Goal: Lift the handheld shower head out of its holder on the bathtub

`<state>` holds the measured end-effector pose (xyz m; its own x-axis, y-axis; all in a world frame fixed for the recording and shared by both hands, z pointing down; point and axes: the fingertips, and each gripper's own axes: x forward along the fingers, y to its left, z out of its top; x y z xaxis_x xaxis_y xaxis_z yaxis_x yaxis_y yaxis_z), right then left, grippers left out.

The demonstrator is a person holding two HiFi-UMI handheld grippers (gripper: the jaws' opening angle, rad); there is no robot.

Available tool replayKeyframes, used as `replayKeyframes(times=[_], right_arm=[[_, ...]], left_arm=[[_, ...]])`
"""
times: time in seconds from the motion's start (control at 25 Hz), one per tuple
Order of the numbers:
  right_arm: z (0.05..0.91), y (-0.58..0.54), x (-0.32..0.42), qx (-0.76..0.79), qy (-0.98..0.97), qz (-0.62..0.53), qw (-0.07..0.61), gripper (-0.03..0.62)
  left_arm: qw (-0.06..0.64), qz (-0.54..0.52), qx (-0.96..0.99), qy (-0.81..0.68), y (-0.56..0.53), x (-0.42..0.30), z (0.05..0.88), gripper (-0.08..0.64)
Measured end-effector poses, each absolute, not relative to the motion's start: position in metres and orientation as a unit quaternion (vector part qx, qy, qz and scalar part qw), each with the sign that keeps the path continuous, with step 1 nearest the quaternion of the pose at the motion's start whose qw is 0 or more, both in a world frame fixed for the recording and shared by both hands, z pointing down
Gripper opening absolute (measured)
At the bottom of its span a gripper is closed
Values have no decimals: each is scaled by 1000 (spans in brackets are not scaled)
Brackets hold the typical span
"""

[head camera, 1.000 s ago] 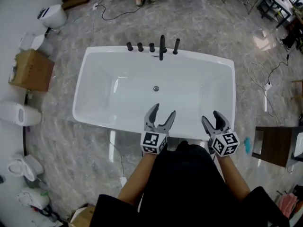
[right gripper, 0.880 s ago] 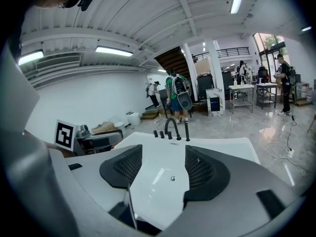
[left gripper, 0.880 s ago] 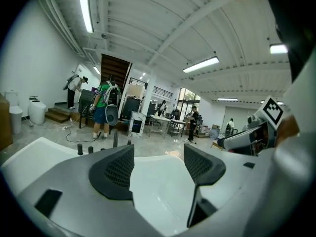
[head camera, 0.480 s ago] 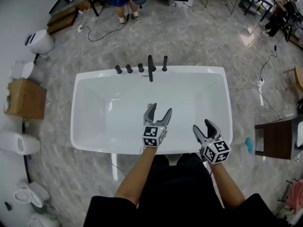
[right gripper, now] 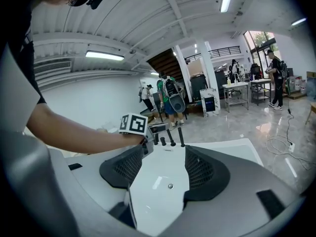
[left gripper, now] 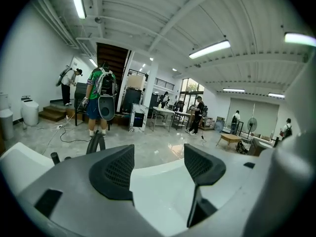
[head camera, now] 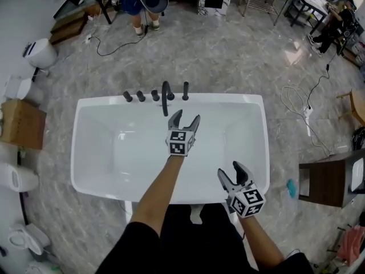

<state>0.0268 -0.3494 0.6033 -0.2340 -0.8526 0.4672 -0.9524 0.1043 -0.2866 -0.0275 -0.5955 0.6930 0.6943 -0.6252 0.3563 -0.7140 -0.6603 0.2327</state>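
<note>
left gripper [head camera: 186, 117] | fingers released, empty, over bathtub [head camera: 263, 153], near handheld shower head [head camera: 185, 91] upright on far rim | right gripper [head camera: 231, 173] | fingers released, empty, at near rim

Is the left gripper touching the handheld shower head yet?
Apart. In the head view the left gripper hovers open, short of the handheld shower head.

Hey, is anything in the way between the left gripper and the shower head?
Nothing visible. The open left gripper hangs over the tub, with only bare basin between it and the upright shower head on the far rim. The spout stands off to one side.
</note>
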Motion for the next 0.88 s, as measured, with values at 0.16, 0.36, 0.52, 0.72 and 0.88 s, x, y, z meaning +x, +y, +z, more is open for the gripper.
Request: replayKeyframes(times=[0.16,0.36,0.52,0.72,0.88], right_arm=[[605,-362,36,607,-743,268,85,239],[616,-370,44,601,-747,272,85,239],[628,-371,54,602,-743,277,89,239],[649,-372,73,613,-730,286,91,239],[660,-385,82,623,-722,288,88,239]], left_arm=[[212,103,880,-413,-652,-20,714,290],[197,148,874,-420,-694,-12,747,293],[189,157,872,-424,-720,-3,761,295],[182,161,873,-423,-743,13,777,295],[181,182,873,-415,-752,20,800,295]])
